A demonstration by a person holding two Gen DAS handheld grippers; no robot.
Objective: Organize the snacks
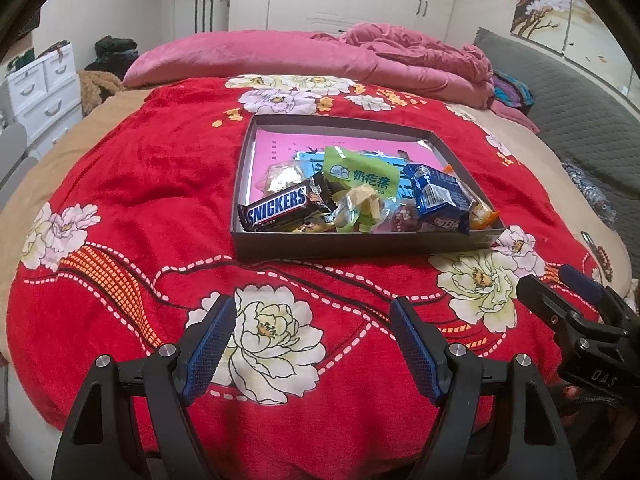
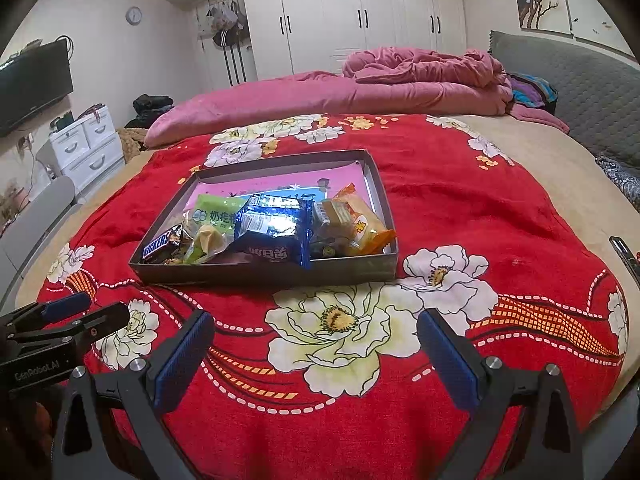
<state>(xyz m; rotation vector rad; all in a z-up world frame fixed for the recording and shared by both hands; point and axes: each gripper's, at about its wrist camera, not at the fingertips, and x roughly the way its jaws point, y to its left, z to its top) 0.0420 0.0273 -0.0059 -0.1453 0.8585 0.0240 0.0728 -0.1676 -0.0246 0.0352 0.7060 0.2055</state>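
A shallow grey box (image 1: 360,245) (image 2: 264,274) lies on a red flowered blanket and holds several snacks piled at its near end. Among them are a Snickers bar (image 1: 278,207) (image 2: 157,246), a green packet (image 1: 362,174) (image 2: 214,214), a blue packet (image 1: 440,196) (image 2: 274,228) and an orange-yellow packet (image 2: 362,226). My left gripper (image 1: 314,346) hovers open over the blanket, short of the box, nothing between its blue pads. My right gripper (image 2: 316,354) is likewise open and empty, near the box's front wall. Each gripper shows at the other view's edge.
The red blanket (image 1: 160,184) covers a bed with a pink pillow (image 1: 248,56) and a crumpled pink quilt (image 2: 424,68) behind the box. A grey headboard (image 2: 580,92) runs along the right. White drawers (image 2: 86,144) stand at the left.
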